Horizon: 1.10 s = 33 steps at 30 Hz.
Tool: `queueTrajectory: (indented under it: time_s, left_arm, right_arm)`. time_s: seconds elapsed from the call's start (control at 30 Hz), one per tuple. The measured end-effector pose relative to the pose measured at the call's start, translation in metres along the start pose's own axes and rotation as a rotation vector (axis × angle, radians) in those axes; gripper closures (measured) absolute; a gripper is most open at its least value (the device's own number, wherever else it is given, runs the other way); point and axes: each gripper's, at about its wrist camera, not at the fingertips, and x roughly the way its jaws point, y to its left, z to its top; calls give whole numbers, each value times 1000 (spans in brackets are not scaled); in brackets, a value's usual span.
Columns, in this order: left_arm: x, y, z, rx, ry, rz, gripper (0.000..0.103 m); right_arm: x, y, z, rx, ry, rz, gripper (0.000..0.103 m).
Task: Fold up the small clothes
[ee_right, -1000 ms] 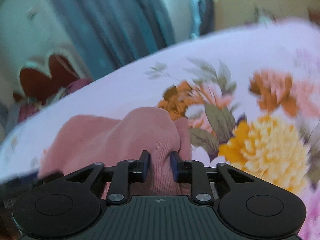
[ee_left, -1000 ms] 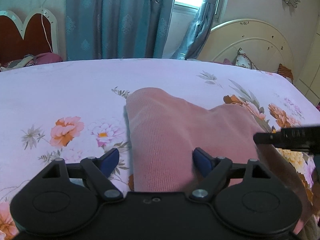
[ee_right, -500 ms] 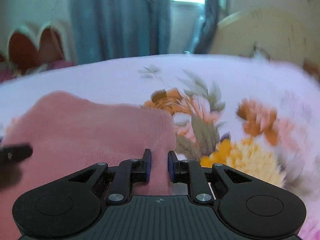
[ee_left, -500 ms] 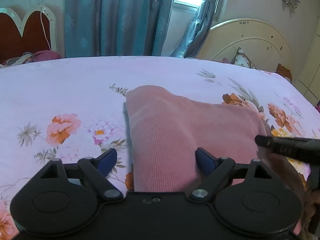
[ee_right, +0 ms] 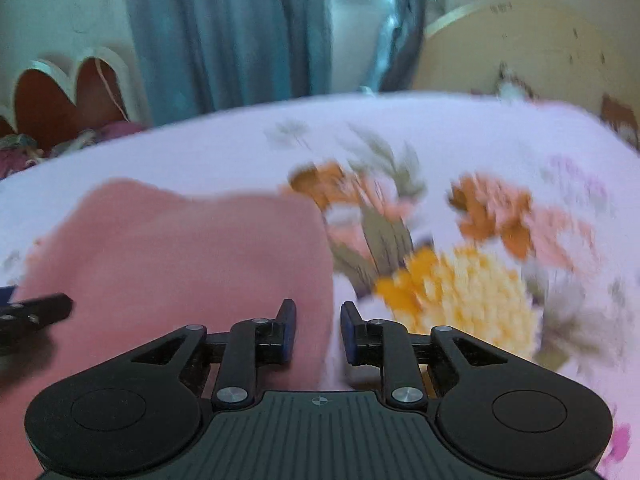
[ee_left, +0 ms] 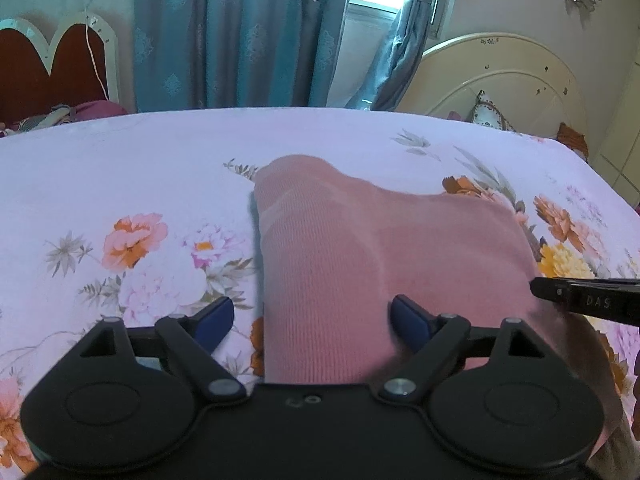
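Smoothing the pink garment (ee_left: 360,264) lying flat on the floral bed (ee_left: 120,184) calls for keeping the left gripper (ee_left: 312,316) jaws wide astride its near edge and the right gripper (ee_right: 318,330), narrowly parted at the right edge, releasing gently

R gripper (ee_right: 318,330) jaws slightly apart, straddling R edge of pink garment (ee_right: 180,264) on floral sheet (ee_right: 480,280); L gripper tip (ee_right: 36,312) at garment's L side.

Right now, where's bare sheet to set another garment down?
Free: floral bedsheet left of the pink ribbed knit garment, and between it and the blue curtains. Crowded: its near right edge, by the right gripper.
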Motion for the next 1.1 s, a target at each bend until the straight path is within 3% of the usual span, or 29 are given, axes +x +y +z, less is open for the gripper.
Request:
queueTrajectory:
  time_s: [0.23,0.4,0.43,0.47,0.53,0.73,0.87,0.93,1.1]
  left_arm:
    - [-20,-7,-4,-5,19,3,21]
    - [-32,-11,-17,-2,32,1,20]
    - [-33,-12,-19,-2,34,2,20]
    - [-34,-11,-21,-5,37,3,20]
    - [-39,-10,-23,-18,42,4,20]
    - [-62,-11,-41,-4,68,-30,22]
    - [-57,-11,-70,7,139,-35,21]
    - [-58,-10,-78,9,117,-39,20]
    - [-66,-7,-67,-25,110,-67,22]
  right_arm:
    - [-42,4,-13,13,-22,98,80]
    - [-46,6,-37,-28,16,76,80]
    - [-46,4,-41,-28,19,74,75]
    - [-47,3,-43,-26,17,59,62]
    - [-52,0,-44,-24,12,44,56]
    - [-81,-1,-57,-35,22,110,56]
    - [-78,-7,-81,-52,71,70,56]
    - [-76,-17,-85,-6,85,93,56]
    - [-86,-27,-71,43,80,149,56]
